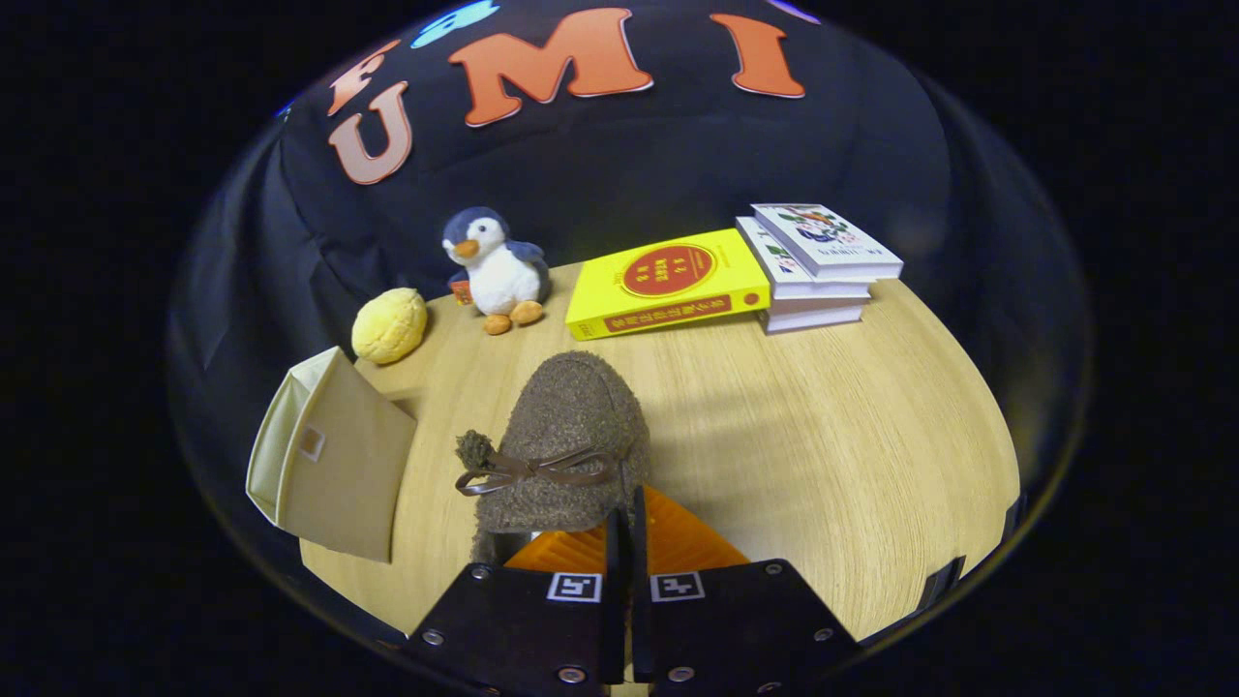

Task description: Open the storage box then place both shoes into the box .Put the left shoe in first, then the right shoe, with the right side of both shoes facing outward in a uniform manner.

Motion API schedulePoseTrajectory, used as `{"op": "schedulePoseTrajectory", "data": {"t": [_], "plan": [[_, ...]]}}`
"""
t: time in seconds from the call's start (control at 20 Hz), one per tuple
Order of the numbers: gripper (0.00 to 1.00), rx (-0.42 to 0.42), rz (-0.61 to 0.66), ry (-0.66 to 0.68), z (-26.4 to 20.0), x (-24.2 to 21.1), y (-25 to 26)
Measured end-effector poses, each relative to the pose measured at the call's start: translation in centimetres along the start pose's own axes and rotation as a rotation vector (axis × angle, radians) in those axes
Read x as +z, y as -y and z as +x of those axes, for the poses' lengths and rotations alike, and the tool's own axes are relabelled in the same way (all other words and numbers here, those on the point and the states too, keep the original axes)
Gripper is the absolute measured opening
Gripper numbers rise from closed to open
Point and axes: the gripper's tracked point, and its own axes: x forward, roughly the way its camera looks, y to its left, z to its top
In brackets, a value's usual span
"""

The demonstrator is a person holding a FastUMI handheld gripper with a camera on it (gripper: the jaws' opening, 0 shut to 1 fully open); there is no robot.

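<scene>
A brown fuzzy shoe (571, 426) with a thin brown bow across its top hangs just ahead of my fingers, toe pointing away from me, over the wooden table (823, 436). My gripper (624, 518) is shut on the shoe's heel rim, with its two fingers nearly touching. The beige fabric storage box (334, 460) stands to the left of the shoe at the table's left edge, with a small label window on the face turned toward me. From here I cannot tell whether the box is open.
Along the back of the table sit a yellow bun-shaped toy (389, 324), a penguin plush (494, 266), a yellow book (668, 283) and a stack of white books (818, 261). The round table's edge curves close on the right.
</scene>
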Motion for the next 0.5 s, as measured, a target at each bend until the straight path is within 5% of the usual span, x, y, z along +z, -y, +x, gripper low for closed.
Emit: {"op": "schedulePoseTrajectory", "data": {"t": [0.5], "plan": [[0.04,0.163,-0.084,-0.004,-2.3,3.6,-18.6]]}}
